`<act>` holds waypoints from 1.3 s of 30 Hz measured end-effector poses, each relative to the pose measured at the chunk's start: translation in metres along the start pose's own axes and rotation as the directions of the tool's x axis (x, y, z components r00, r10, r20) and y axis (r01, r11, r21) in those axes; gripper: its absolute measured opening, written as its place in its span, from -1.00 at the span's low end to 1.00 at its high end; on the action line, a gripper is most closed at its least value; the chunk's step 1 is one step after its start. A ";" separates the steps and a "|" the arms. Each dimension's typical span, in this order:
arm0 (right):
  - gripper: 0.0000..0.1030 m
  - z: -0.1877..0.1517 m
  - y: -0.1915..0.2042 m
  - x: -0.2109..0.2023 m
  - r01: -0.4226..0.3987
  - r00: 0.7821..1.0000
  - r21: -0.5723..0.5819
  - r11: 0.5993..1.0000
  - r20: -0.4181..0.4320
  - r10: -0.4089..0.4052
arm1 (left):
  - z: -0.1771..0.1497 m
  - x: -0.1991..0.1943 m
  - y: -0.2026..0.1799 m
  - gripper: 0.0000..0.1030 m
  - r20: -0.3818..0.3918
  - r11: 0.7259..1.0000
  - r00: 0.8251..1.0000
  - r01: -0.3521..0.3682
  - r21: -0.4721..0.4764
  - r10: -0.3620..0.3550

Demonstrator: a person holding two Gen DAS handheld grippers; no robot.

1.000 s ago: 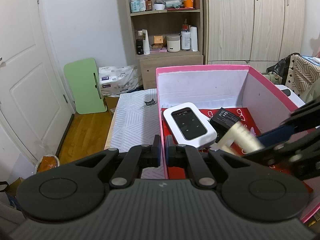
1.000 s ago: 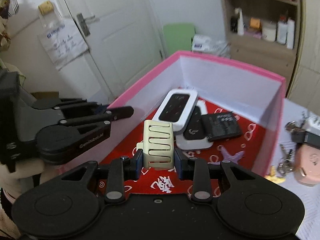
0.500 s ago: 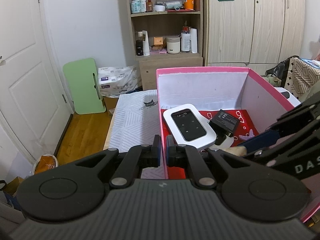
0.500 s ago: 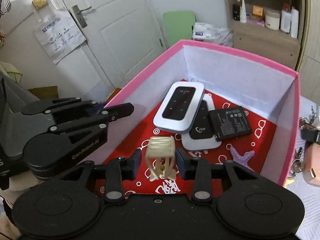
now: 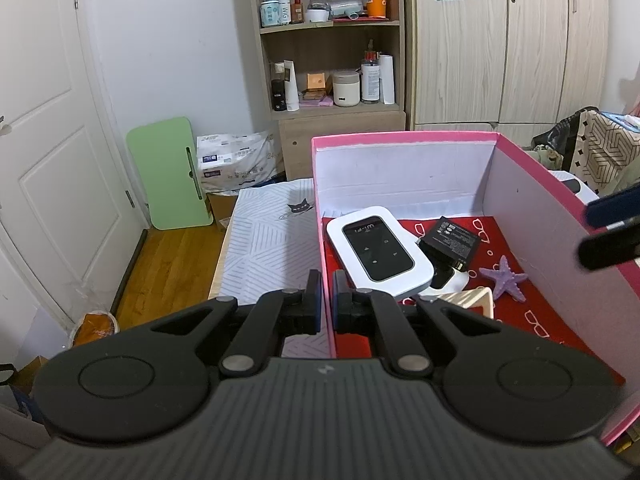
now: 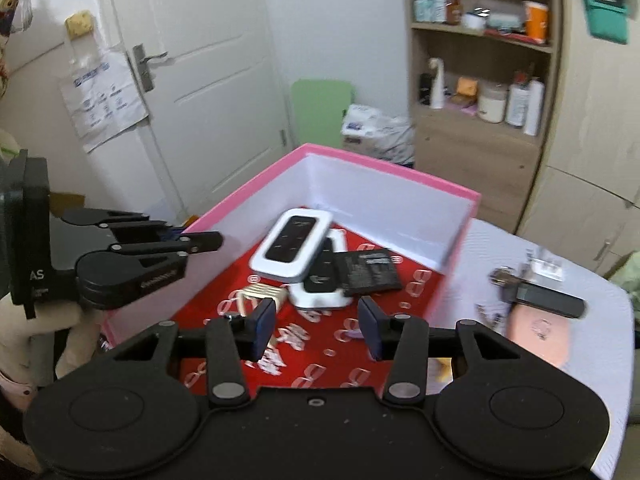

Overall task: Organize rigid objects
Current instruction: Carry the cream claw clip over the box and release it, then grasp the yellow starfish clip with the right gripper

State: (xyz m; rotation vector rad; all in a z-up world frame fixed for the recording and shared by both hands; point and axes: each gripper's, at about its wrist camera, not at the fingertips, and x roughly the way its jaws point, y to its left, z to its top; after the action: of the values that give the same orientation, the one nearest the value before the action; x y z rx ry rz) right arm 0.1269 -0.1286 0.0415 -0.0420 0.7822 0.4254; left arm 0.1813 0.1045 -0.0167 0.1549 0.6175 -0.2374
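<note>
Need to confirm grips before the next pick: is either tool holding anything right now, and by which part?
The left tool is clamped on the pink box's near left wall, at the rim. The right tool is open and holds nothing; the cream clip lies in the box.

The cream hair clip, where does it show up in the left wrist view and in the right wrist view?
Left wrist: cream hair clip low in the pink box, just right of the left gripper, partly hidden.
Right wrist: cream hair clip on the box's red floor, left of centre, beyond the open right gripper.
Shared landmark: the white wifi router.
</note>
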 end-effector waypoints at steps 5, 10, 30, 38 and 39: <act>0.11 -0.016 -0.022 -0.036 0.076 0.993 0.023 0.997 0.094 -0.078 | 0.000 0.000 -0.002 -0.91 -0.005 1.000 1.000 -0.013 0.012 0.013; 0.11 -0.039 -0.056 -0.050 0.136 0.980 0.081 0.987 0.134 -0.146 | 0.000 0.000 -0.002 -0.91 -0.006 1.000 1.000 -0.005 0.008 0.005; 0.20 -0.076 -0.100 0.075 0.147 0.988 0.103 0.984 0.028 -0.151 | -0.001 0.000 -0.003 -0.91 -0.010 1.000 1.000 -0.013 0.021 0.013; -0.33 -0.084 -0.089 0.061 0.205 0.978 0.071 0.976 0.010 -0.206 | 0.000 0.000 -0.005 -0.91 -0.014 0.999 1.000 -0.019 0.034 0.019; -0.33 -0.086 -0.089 0.057 0.208 0.978 0.076 0.975 0.011 -0.209 | 0.000 0.000 -0.005 -0.91 -0.014 0.999 1.000 -0.019 0.034 0.019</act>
State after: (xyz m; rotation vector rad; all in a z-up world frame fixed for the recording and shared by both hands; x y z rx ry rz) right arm 0.1392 -0.2064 -0.0702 -0.0501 0.7657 0.1972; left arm 0.1801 0.0999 -0.0167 0.1949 0.6260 -0.2283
